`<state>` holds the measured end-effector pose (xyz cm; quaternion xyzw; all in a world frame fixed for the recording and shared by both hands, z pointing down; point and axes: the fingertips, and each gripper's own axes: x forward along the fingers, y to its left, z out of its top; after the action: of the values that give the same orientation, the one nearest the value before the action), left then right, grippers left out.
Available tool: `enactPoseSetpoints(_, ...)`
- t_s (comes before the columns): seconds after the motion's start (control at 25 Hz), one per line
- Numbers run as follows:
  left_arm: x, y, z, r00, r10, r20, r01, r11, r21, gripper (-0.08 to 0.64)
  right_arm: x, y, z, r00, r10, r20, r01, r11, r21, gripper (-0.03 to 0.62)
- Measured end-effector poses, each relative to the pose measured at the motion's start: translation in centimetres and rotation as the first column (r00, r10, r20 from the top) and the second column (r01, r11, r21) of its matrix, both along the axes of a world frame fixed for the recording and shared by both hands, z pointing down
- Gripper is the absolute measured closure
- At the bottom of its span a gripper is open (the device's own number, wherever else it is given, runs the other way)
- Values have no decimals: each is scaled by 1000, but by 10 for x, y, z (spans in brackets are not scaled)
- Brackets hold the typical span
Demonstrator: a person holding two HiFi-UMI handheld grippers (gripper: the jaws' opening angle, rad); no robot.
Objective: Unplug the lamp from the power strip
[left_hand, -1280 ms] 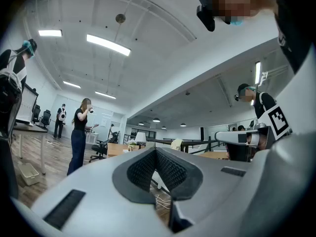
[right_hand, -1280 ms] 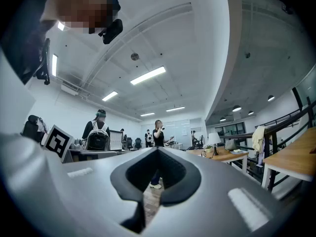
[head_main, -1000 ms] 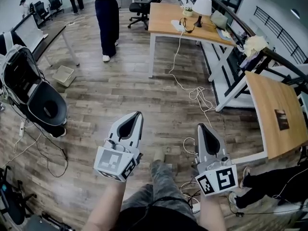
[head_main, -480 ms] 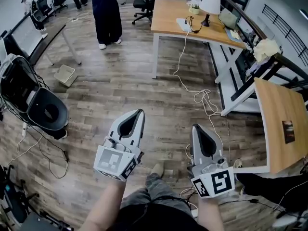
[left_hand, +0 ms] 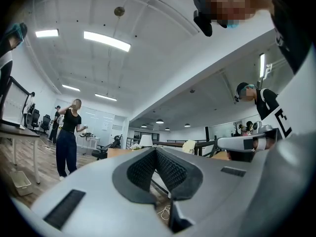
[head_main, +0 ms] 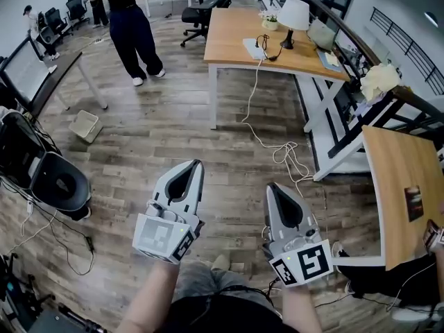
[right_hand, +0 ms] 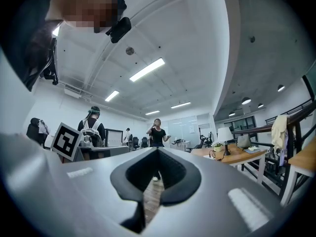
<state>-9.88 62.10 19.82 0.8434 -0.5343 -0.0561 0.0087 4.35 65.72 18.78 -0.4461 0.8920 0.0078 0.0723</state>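
1. Grippers: two, the left gripper [head_main: 196, 164] and the right gripper [head_main: 272, 186].
2. Lamp [head_main: 293, 12]: one, with a white shade.
3. Power strip [head_main: 254, 48]: one, white.
4. Wooden desks: two, the far desk [head_main: 229, 33] and the near desk [head_main: 392, 158].
5. Potted plant [head_main: 269, 21]: one.
6. Basket [head_main: 84, 125] on the floor: one.
7. Standing people: one person [head_main: 128, 26] is clear. There are perhaps two more farther back, too small to count surely.

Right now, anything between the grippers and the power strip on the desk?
Nothing solid: bare wood floor runs from the left gripper and right gripper to the desk holding the power strip and lamp. Only a white cable loops across it.
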Motion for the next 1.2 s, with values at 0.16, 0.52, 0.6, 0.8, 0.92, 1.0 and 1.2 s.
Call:
enactPoseSetpoints(0.16, 1, -14, -1, 1000, -13, -2, 13, 1000, -6, 563, 3, -15, 0, 1000, -3, 12, 4, 1000, -9, 584)
enactPoseSetpoints(0.52, -9, -43, 4, 999, -44, 19, 44, 999, -23, 563, 7, -49, 5, 998, 1, 58, 1, 999, -40, 584)
enactPoseSetpoints(0.6, -7, -54, 7, 999, -43, 11, 43, 999, -26, 563, 9, -59, 5, 999, 4, 53, -2, 999, -39, 584)
enactPoseSetpoints(0.8, 1, -91, 15, 1000, -13, -8, 13, 999, -37, 563, 12, -90, 9, 999, 12, 33, -10, 999, -44, 584)
enactPoseSetpoints(0.92, 5, -120, 14, 1000, 2, -19, -3, 1000, -29, 563, 14, -118, 8, 1000, 16, 22, -16, 999, -38, 584)
enactPoseSetpoints(1.0, 9, -141, 11, 1000, 16, -18, -16, 1000, -21, 563, 16, -139, 5, 1000, 20, 18, -20, 999, -31, 584)
enactPoseSetpoints(1.2, 12, -193, 0, 999, 37, -9, -37, 999, 4, 563, 16, -191, -1, 999, 35, 15, -35, 999, -24, 584)
